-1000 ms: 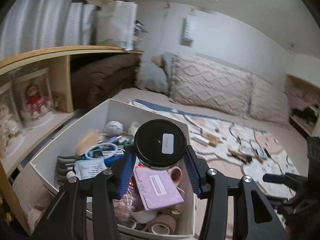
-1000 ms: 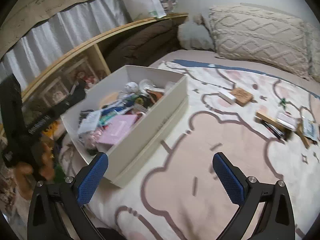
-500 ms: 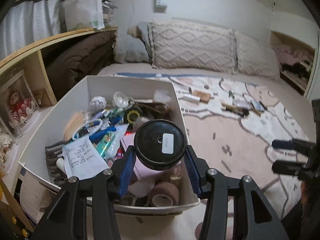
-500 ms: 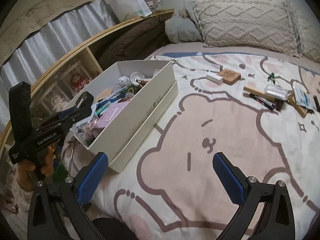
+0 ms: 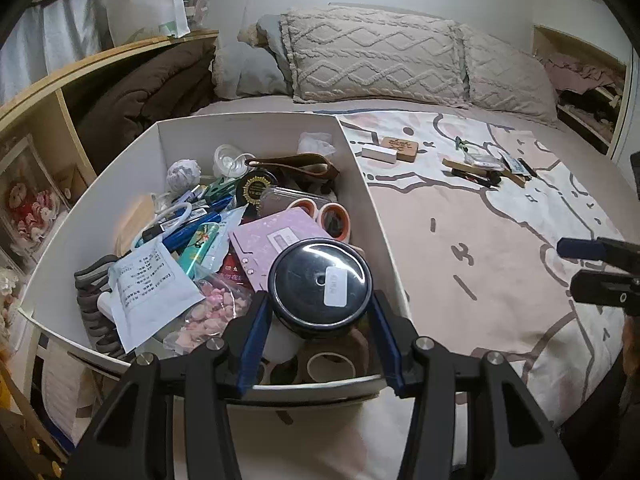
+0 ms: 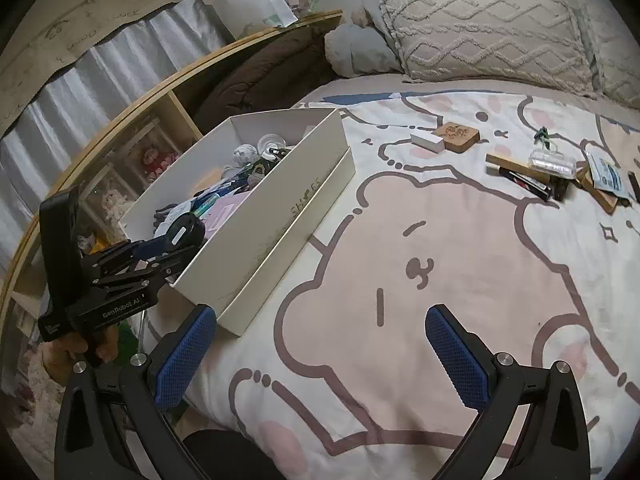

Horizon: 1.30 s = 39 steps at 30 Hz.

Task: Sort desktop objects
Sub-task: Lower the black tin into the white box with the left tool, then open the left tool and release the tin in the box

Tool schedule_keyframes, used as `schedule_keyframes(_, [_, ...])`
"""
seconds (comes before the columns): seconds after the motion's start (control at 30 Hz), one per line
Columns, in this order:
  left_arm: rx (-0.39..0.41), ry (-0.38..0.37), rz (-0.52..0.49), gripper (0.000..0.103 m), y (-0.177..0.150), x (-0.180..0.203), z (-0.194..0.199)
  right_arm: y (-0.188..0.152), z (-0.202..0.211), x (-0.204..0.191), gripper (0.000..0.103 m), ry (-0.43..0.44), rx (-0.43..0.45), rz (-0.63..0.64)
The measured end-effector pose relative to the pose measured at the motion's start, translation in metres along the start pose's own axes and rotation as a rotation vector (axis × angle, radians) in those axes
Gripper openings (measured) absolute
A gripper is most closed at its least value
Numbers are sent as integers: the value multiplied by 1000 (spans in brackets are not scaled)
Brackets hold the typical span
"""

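My left gripper (image 5: 320, 340) is shut on a round black jar (image 5: 320, 286) with a white label on its lid, held over the near end of a white box (image 5: 384, 208). The box holds a pink notebook (image 5: 276, 236), tape rolls (image 5: 334, 220), pens and packets. The jar (image 6: 185, 232) and the box (image 6: 280, 216) also show at the left of the right wrist view. My right gripper (image 6: 320, 356) is open and empty above the bear-pattern bedspread (image 6: 440, 248).
Loose items lie on the far bedspread: a wooden block (image 6: 458, 136), a white eraser-like box (image 6: 427, 142), pens and packets (image 6: 560, 176). Pillows (image 5: 372, 60) line the headboard. A wooden shelf (image 5: 36, 92) with dolls stands left of the box.
The left gripper has tilted down and drawn back over the box's near end, still holding the jar. The right gripper has pulled back and risen over the bedspread.
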<state>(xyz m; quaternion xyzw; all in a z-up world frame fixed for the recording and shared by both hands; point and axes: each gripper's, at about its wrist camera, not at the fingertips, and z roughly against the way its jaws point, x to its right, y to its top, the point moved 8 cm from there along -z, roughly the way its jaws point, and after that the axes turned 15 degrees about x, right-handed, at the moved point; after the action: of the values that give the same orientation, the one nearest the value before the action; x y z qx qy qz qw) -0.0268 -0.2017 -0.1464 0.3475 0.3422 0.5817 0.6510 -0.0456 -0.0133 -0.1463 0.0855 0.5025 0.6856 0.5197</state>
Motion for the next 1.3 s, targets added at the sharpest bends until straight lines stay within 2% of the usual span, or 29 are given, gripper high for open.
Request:
schedule_keyframes(0.17, [-3,5,9,50,1,1,0,-3,-1,-3,103,6,-4,2])
schedule_keyframes(0.3, [5,5,22,64,3,0,4,-4,-1,-3,103,7,-7,-5])
schedule_keyframes(1.0, [42,22,33,64,9,12,27,0,25,-2,103,10,34,-35])
schedule_keyframes(1.3, [91,26,62,64,15,22,39,8,41,2,103,4,86,-20])
